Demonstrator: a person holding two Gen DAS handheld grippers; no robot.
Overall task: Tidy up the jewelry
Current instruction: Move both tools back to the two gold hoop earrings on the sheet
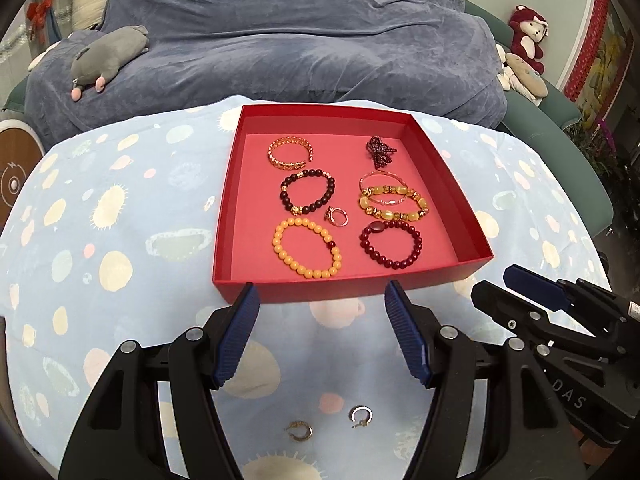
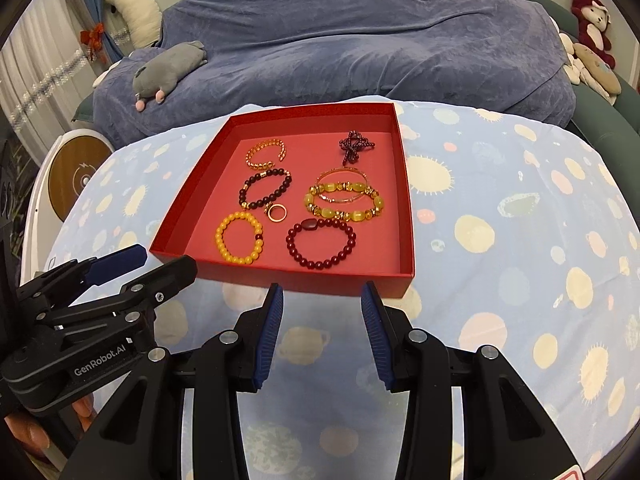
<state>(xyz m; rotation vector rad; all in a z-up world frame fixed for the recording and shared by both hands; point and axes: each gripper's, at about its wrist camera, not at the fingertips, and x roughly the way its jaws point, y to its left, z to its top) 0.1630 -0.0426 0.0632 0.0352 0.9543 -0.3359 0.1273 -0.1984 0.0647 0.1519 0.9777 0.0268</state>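
A red box [image 1: 448, 184] [image 2: 405, 200] sits on the spotted cloth and holds several bracelets, a ring [image 1: 336, 216] [image 2: 277, 213] and a dark bead string [image 1: 379, 149]. Among them are an orange bead bracelet [image 1: 306, 253] [image 2: 240, 242] and a dark red one [image 1: 391, 249] [image 2: 321, 246]. Two small earrings lie on the cloth near me, a gold one [image 1: 299, 430] and a silver one [image 1: 361, 416]. My left gripper [image 1: 320, 300] is open and empty, just before the box's front wall. My right gripper [image 2: 322, 298] is open and empty beside it.
A blue-grey blanket [image 1: 300, 40] covers a sofa behind the table, with a grey plush toy [image 1: 108, 56] on it. A red plush [image 1: 528, 36] sits at the far right. A round wooden disc [image 2: 76, 172] stands at the left.
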